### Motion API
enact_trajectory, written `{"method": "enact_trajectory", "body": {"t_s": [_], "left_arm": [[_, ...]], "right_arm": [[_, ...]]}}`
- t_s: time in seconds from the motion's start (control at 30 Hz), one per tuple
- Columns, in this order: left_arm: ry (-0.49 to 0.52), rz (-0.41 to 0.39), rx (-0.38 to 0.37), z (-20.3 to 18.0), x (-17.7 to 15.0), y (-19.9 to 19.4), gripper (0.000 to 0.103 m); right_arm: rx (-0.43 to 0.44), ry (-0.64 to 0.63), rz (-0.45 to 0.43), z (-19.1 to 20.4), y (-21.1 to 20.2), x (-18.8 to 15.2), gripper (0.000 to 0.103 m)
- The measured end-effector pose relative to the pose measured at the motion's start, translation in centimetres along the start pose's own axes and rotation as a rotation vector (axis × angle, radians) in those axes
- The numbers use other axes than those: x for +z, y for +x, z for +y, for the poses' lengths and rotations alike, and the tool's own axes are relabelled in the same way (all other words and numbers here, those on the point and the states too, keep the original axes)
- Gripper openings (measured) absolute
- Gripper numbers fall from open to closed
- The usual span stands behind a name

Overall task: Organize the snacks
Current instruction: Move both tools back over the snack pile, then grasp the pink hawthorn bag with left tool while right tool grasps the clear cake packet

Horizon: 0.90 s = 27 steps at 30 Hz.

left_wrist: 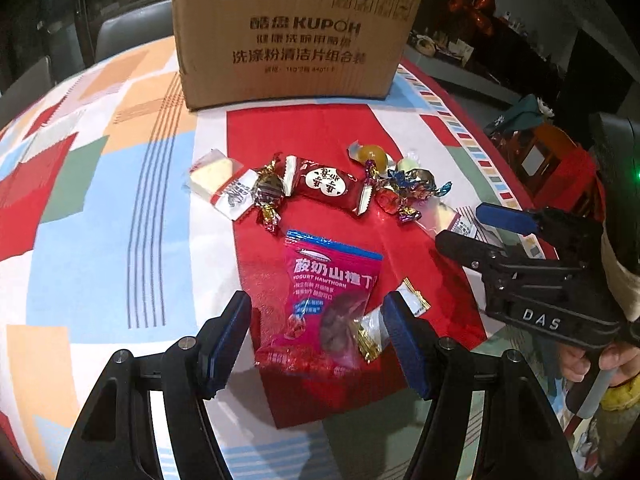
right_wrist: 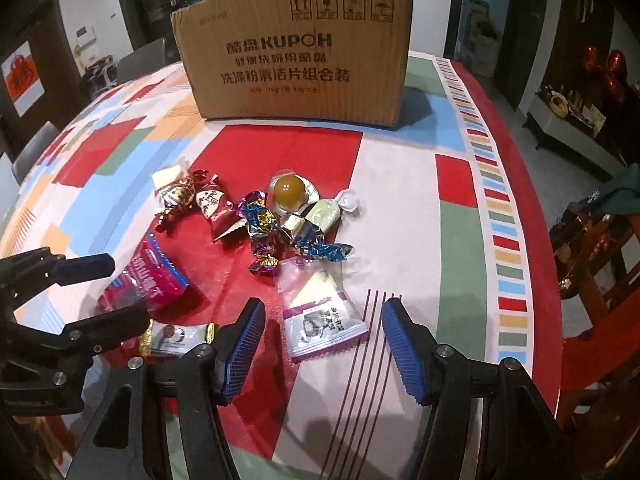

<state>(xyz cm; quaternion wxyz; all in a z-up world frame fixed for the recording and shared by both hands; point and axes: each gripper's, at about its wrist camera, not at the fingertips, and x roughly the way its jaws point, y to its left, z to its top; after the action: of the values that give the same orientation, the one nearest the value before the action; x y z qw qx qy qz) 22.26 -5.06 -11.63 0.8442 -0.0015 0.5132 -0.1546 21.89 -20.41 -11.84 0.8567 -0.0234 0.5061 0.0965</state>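
While the patterned tablecloth (left_wrist: 100, 200) is spreading under everything, the left gripper (left_wrist: 318, 338) is hovering with its blue pads standing apart over the pink hawthorn packet (left_wrist: 328, 292), which is lying between them without being pressed; a small gold-edged sachet (left_wrist: 374, 330) is resting on the packet's corner at about four o'clock, just beside the right-hand pad. At twelve o'clock from the packet, a red wrapped bar (left_wrist: 322, 186) is lying among foil candies, and farther along that line the cardboard box (left_wrist: 292, 36) is standing upright. Moving right, the amber ball candy (right_wrist: 289, 193) is sitting at one o'clock from the foil cluster. Farther right, the right gripper (right_wrist: 322, 344) is hanging with its jaws apart around the clear white-cake packet (right_wrist: 320, 308), which is lying flat between the pads, touching neither.
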Motion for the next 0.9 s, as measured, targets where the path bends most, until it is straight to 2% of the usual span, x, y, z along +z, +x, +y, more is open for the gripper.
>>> {"method": "enact_trajectory", "body": {"t_s": [0.3, 0.37, 0.43, 0.53, 0.9], "left_arm": [[-0.029, 0.023, -0.022, 0.4, 0.5, 1.1, 0.054], [-0.033, 0.020, -0.021, 0.5, 0.5, 1.1, 0.045], [-0.033, 0.019, -0.024, 0.6, 0.5, 1.1, 0.045], [-0.032, 0.015, -0.030, 0.6, 0.5, 1.1, 0.041], [-0.022, -0.026, -0.032, 0.4, 0.3, -0.2, 0.039]], "right_arm": [[-0.012, -0.006, 0.015, 0.4, 1.1, 0.2, 0.062], [-0.022, -0.009, 0.009, 0.5, 1.1, 0.2, 0.061], [-0.040, -0.011, -0.003, 0.5, 1.1, 0.1, 0.050], [-0.039, -0.003, -0.007, 0.5, 1.0, 0.1, 0.044], [-0.012, 0.021, -0.026, 0.5, -1.1, -0.5, 0.042]]}}
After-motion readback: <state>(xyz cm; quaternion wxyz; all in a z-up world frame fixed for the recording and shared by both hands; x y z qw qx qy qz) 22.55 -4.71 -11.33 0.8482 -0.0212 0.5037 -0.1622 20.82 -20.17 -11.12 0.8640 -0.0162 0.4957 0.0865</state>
